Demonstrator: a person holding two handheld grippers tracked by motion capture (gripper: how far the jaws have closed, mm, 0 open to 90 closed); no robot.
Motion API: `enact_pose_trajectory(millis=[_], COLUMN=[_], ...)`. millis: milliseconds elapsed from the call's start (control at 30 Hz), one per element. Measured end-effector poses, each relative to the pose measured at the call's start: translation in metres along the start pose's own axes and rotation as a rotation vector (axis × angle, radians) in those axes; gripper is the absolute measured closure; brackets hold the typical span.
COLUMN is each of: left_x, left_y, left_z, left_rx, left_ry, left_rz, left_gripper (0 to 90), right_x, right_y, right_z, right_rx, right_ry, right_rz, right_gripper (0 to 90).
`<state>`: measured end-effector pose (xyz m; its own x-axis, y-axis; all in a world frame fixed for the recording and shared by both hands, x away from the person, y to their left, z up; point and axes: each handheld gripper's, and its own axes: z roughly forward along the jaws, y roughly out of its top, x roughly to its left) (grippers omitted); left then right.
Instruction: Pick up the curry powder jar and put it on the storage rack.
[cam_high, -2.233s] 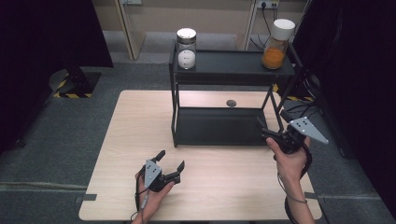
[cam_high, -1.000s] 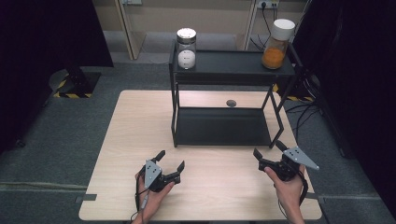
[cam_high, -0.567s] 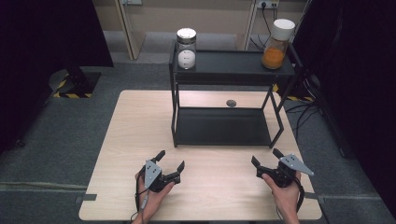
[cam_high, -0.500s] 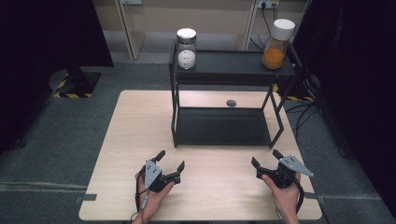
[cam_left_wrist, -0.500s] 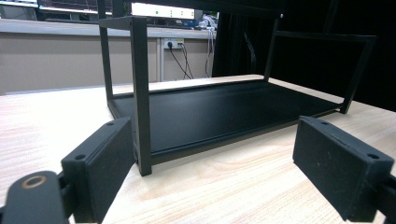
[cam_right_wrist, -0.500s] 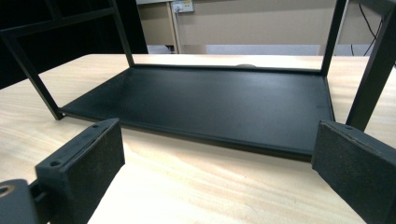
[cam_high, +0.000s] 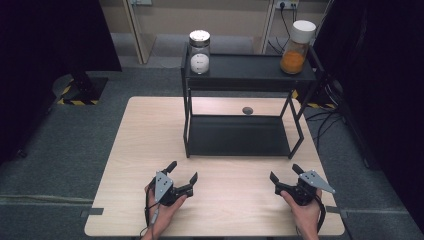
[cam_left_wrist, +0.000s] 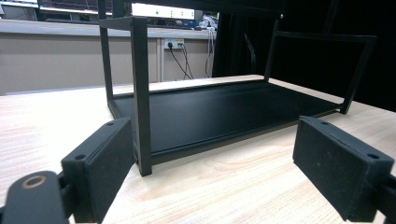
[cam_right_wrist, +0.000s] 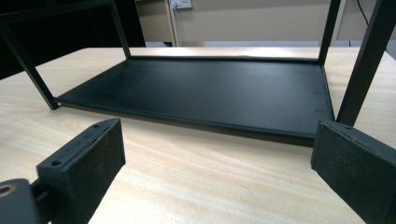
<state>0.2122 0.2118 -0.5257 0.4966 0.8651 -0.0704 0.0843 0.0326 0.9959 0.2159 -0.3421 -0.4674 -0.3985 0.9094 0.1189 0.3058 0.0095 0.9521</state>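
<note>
Both your claws sit low on the counter (cam_high: 150, 130), jaws spread and empty: left claw (cam_high: 182, 173), right claw (cam_high: 286, 173), black shelf rack (cam_high: 240, 135) just ahead.

From above, my table (cam_high: 150, 130) is evenly lit and bright, while the frame's left and right edges fall into near-black. The picture is soft throughout. In my left gripper view the black shelf (cam_left_wrist: 224, 109) carries a dull sheen, and the nearest jaws blur.

Black shelf rack (cam_high: 240, 135); pale wood table (cam_high: 145, 135); orange-filled jar (cam_high: 295, 47); white-filled jar (cam_high: 199, 52).
</note>
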Motion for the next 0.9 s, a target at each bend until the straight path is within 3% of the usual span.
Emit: enact_pose_trajectory(millis=[533, 900], left_x=[0.0, 0.0], left_y=[0.0, 0.0], left_z=[0.0, 0.0], left_rx=[-0.001, 0.001], left_ry=[0.0, 0.0], left_rz=[0.0, 0.002], left_gripper=[12.5, 12.5], right_x=[0.003, 0.003], right_y=[-0.018, -0.022], right_z=[-0.004, -0.007], right_rx=[-0.008, -0.026], right_ry=[-0.02, -0.023], right_rz=[-0.006, -0.001], right_gripper=[4.0, 3.9])
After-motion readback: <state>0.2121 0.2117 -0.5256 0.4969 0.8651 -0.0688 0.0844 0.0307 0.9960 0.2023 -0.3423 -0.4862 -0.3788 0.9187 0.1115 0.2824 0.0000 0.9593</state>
